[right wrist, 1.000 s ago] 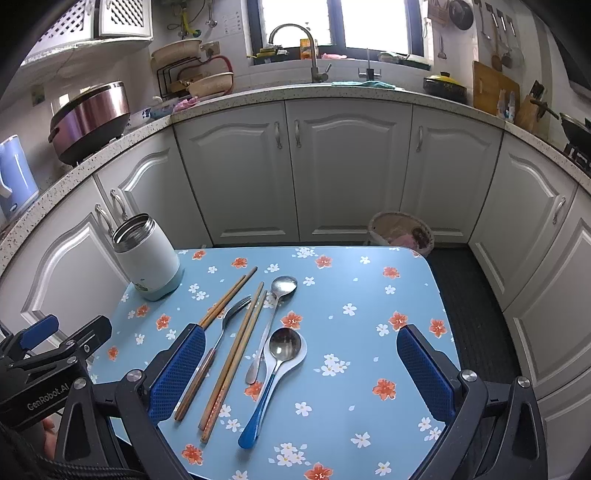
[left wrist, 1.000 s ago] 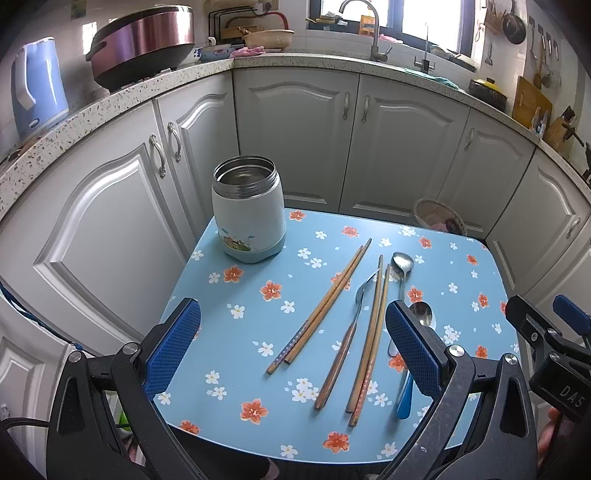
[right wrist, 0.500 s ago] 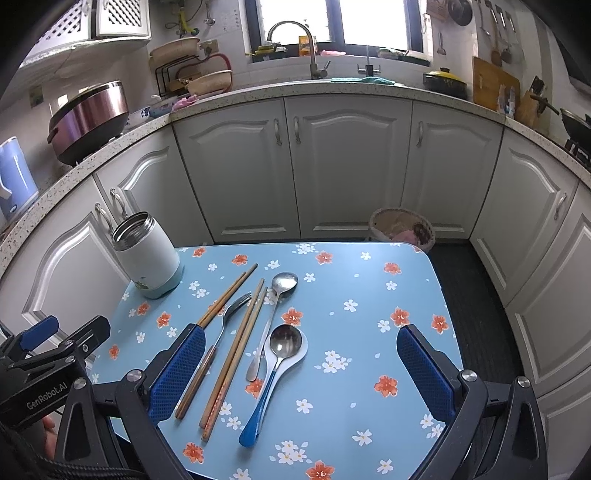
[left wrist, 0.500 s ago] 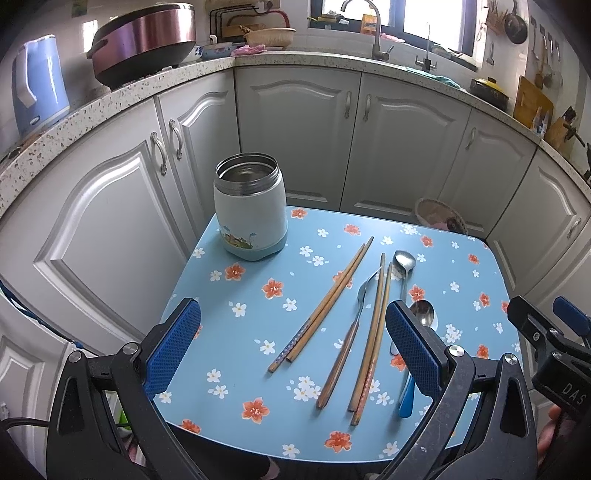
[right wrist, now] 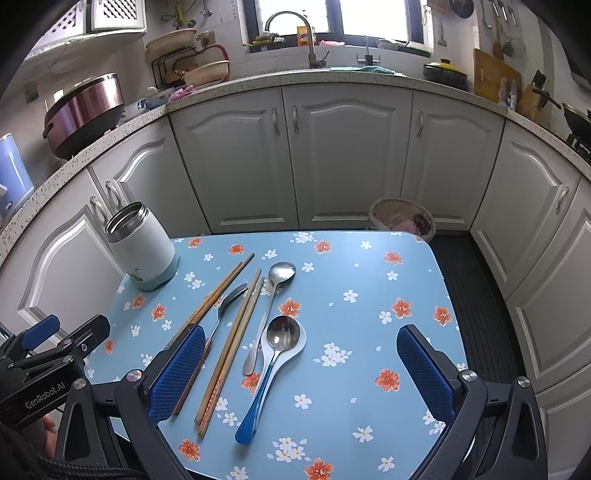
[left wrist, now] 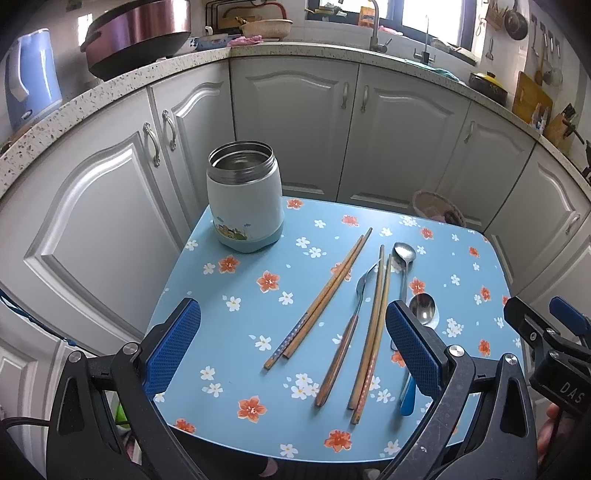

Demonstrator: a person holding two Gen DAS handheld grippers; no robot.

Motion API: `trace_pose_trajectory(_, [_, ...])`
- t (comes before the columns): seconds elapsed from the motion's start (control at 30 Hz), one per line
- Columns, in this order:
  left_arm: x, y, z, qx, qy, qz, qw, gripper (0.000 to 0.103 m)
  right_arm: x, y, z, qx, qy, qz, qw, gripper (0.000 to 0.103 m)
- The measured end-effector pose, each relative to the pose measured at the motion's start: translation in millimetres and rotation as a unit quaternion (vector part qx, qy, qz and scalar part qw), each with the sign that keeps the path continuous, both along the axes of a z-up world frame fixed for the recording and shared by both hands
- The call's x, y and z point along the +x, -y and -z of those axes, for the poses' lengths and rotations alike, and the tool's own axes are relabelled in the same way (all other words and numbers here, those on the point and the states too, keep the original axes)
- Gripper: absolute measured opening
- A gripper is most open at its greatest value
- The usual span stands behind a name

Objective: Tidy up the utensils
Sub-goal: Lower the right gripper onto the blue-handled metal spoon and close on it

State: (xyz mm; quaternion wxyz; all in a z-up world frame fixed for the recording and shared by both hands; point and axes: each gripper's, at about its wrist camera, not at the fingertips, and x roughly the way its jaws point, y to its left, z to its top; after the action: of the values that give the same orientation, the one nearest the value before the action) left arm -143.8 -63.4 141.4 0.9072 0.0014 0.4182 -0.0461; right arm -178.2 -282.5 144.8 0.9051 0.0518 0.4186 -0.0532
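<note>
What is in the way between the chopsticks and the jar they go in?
Nothing visible. The nearest chopsticks lie flat on the table, with only bare flowered tabletop between their tips and the open jar. Both open grippers hover empty.

Glossy floral tabletop (right wrist: 369, 332), wooden chopsticks (right wrist: 229, 347), shiny metal spoon (right wrist: 282, 273), steel-rimmed jar (left wrist: 243, 195), dimpled blue claw pads (left wrist: 173, 347), speckled stone counter (right wrist: 332, 79)

White cabinets (right wrist: 347, 162) curve under a speckled counter (right wrist: 332, 79). Daylight enters the window (right wrist: 373, 18). A dark mat (right wrist: 476, 295) covers the floor
</note>
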Motion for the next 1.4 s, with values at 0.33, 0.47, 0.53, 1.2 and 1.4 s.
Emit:
trace_pose_trajectory(0.33, [5.4, -4.5, 8.6, -0.009, -0.012, 0.002, 0.9999, 0.101, 4.2, -3.2, 9.6, -0.012, -0.005, -0.011, 1.0, 0.103])
trace_pose_trajectory(0.47, [9.4, -6.5, 13.7, -0.011, -0.018, 0.007, 0.9997, 0.101, 6.6, -0.5, 14.2, -0.01, -0.016, -0.012, 1.0, 0.103])
trace_pose_trajectory(0.53, [13.0, -8.7, 17.0, -0.015, -0.025, 0.008, 0.9996, 0.101, 8.0, 1.3, 16.6, -0.004, -0.02, -0.014, 1.0, 0.103])
trace_pose_trajectory(1.2, [45.5, 16.7, 51.6, -0.027, -0.085, 0.083, 0.9926, 0.091, 33.2, 27.8, 74.6, 0.065, -0.077, -0.055, 0.993, 0.058])
trace_pose_trajectory(1.4, [52.0, 13.4, 55.5, -0.028, -0.093, 0.076, 0.9923, 0.091, 57.5, 17.2, 98.6, 0.058, -0.09, -0.078, 0.991, 0.047])
